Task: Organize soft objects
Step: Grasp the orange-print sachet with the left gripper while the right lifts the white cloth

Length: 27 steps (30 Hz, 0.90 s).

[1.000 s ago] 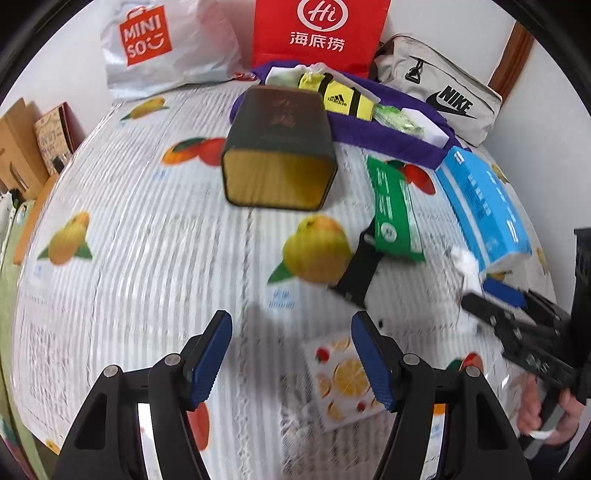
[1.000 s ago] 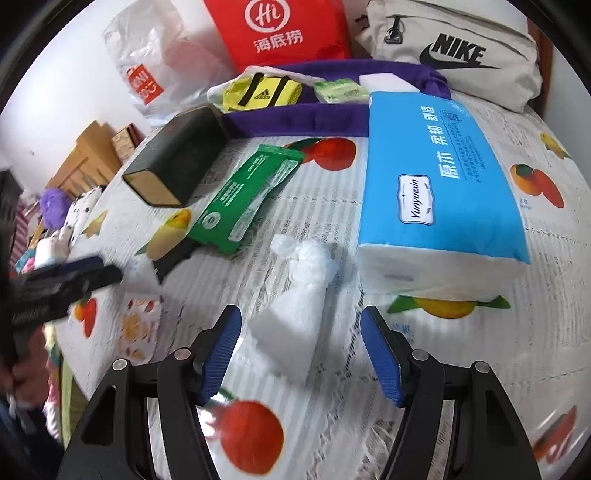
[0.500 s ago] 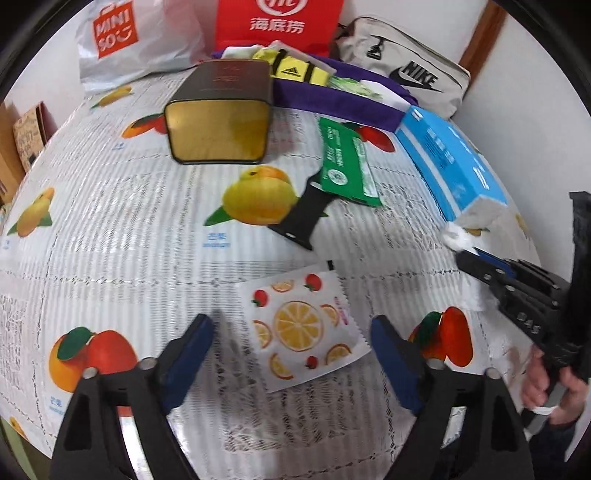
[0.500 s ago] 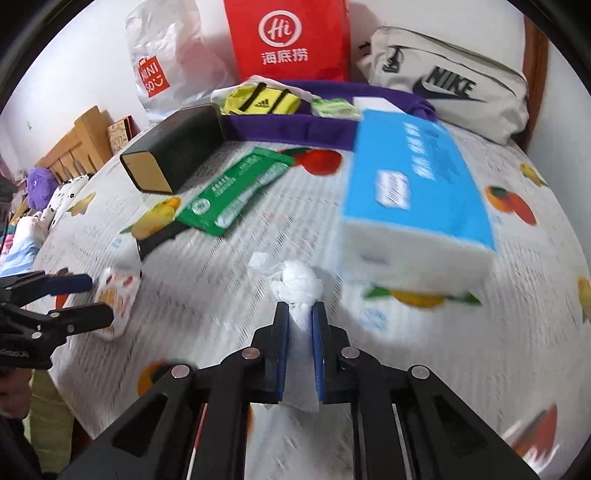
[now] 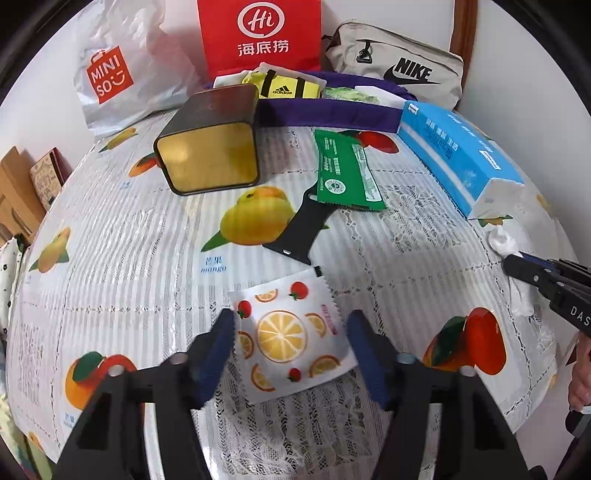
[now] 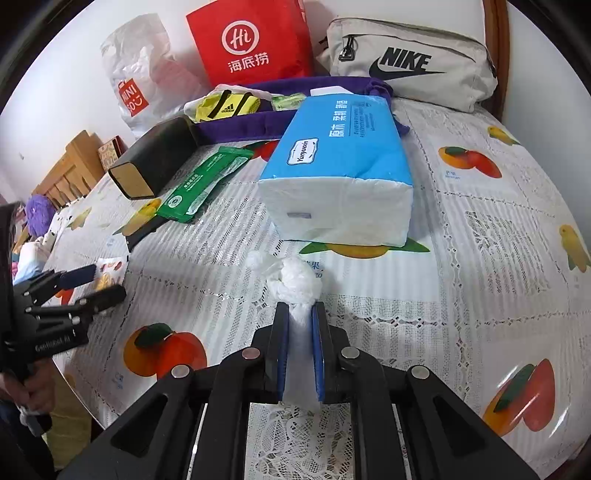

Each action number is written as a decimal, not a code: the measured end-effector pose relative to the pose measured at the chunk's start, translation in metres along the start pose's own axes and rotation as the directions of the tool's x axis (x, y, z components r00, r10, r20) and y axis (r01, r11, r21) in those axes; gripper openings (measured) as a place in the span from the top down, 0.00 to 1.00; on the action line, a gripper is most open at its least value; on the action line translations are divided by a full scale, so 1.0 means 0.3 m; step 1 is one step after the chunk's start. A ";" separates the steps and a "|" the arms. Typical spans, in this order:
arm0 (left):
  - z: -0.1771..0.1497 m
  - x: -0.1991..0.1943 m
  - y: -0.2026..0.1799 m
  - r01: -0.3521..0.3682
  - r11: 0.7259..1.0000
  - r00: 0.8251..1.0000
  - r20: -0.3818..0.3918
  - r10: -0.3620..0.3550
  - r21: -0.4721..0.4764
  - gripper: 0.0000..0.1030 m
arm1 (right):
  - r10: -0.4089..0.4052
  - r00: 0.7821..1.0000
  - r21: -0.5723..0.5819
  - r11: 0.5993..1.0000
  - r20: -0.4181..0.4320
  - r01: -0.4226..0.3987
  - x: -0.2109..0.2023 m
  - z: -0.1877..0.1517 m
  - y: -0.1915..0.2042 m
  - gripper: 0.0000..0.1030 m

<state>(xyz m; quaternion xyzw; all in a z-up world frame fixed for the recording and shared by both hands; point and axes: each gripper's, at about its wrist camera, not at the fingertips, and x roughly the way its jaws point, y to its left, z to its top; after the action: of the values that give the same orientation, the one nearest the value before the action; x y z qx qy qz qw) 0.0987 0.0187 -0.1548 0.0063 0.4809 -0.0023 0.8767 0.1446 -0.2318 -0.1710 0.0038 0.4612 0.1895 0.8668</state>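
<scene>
Right tongs (image 6: 300,314) pinch the knotted white bag (image 6: 297,280) for lifting; left tongs (image 5: 290,332), spread, straddle the fruit-print packet (image 5: 291,334) near the worktop's (image 5: 110,258) front edge.

My left wrist camera sits low and close over the fruit-print tablecloth (image 5: 122,266), looking forward along its fingers toward the red bag (image 5: 258,35) at the wall. My right wrist camera looks the same general way from further right, just as near the cloth, with the blue tissue pack (image 6: 343,162) close ahead. Both views share the cloth, the tissue pack, the green packet (image 5: 345,171) and the red bag, and each seems to catch the other gripper at its blurred edge.
</scene>
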 end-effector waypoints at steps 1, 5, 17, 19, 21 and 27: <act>0.001 -0.003 0.002 0.004 1.000 1.000 0.004 -0.004 0.003 0.55 | 0.002 1.000 0.001 1.000 0.001 -0.002 0.000 -0.002 -0.001 0.88; 0.015 0.000 0.004 0.014 1.000 1.000 -0.001 -0.014 0.022 0.71 | 0.009 1.000 0.007 1.000 0.000 -0.008 -0.004 -0.002 -0.006 0.88; 0.024 -0.012 0.118 0.057 0.995 0.998 -0.012 -0.059 -0.076 0.78 | -0.024 1.000 0.003 1.000 -0.010 0.024 -0.023 -0.002 -0.036 0.88; 0.030 -0.013 0.147 0.059 0.993 0.998 -0.009 -0.060 -0.101 0.78 | -0.028 0.999 0.006 1.000 -0.015 0.028 -0.028 0.002 -0.042 0.88; 0.039 -0.008 0.182 0.048 0.991 0.999 -0.001 -0.049 -0.127 0.78 | -0.032 0.999 0.004 0.999 -0.017 0.032 -0.033 0.007 -0.042 0.88; 0.066 0.016 0.221 0.048 0.987 0.999 0.000 -0.049 -0.152 0.78 | -0.023 0.999 0.007 1.000 -0.025 0.023 -0.040 0.026 -0.045 0.88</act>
<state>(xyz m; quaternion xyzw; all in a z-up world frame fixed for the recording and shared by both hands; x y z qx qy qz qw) 0.1187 0.0848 -0.1476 -0.0722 0.4815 0.0130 0.8734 0.1493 -0.2470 -0.1593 -0.0009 0.4725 0.1778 0.8632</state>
